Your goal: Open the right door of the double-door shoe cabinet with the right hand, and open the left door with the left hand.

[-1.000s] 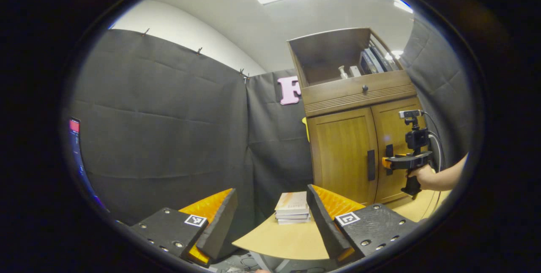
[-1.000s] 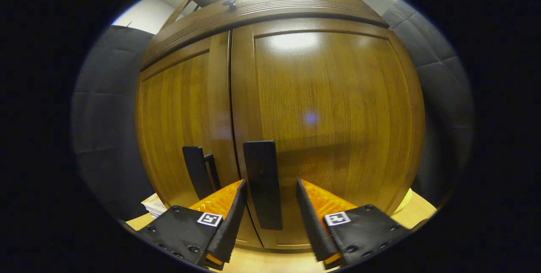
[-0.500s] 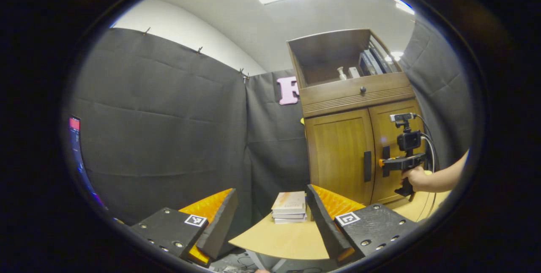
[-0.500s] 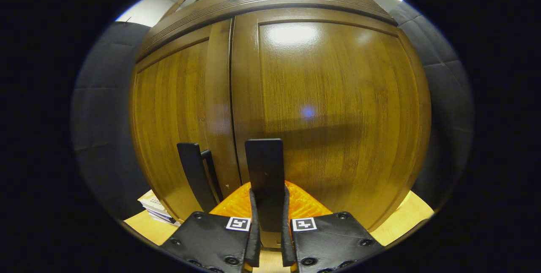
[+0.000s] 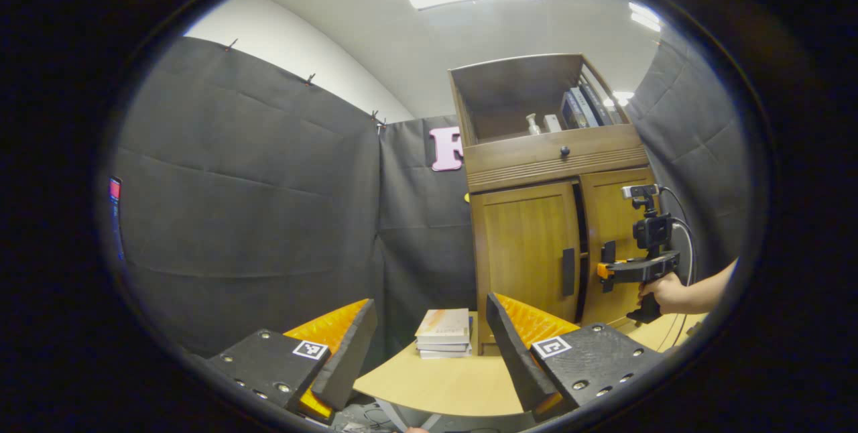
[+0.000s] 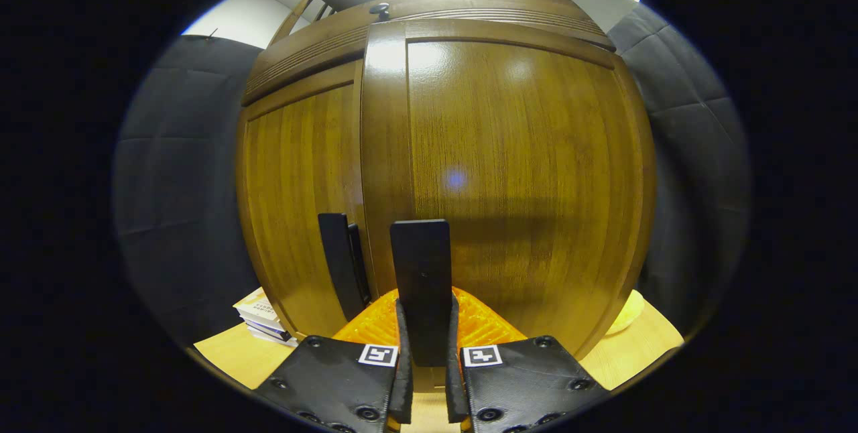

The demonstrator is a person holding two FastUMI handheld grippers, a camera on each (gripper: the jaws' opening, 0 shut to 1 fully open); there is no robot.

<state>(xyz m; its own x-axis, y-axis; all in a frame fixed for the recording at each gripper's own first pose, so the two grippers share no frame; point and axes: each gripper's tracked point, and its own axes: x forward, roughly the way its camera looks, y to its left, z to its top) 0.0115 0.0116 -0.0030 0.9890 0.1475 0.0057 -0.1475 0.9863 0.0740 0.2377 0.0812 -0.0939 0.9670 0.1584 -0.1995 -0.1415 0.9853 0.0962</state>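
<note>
The right claw (image 6: 425, 352) is pinched tight on the right door handle (image 6: 421, 285) of the shoe cabinet (image 5: 546, 218), which stands on the tabletop (image 5: 456, 379). The right door (image 6: 509, 185) looks a little bit open. Next, I think, it must swing wider. The left claw (image 5: 429, 346) is wide and holds nothing, far from the left door (image 5: 526, 252). No writing can be read.

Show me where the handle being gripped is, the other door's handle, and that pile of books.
right door handle (image 6: 420, 285), right gripper view, middle of the flat bar above the fingers.
left door handle (image 5: 568, 271), left gripper view, centre of the dark bar.
stack of books (image 5: 444, 326), left gripper view, top book's cover.
</note>
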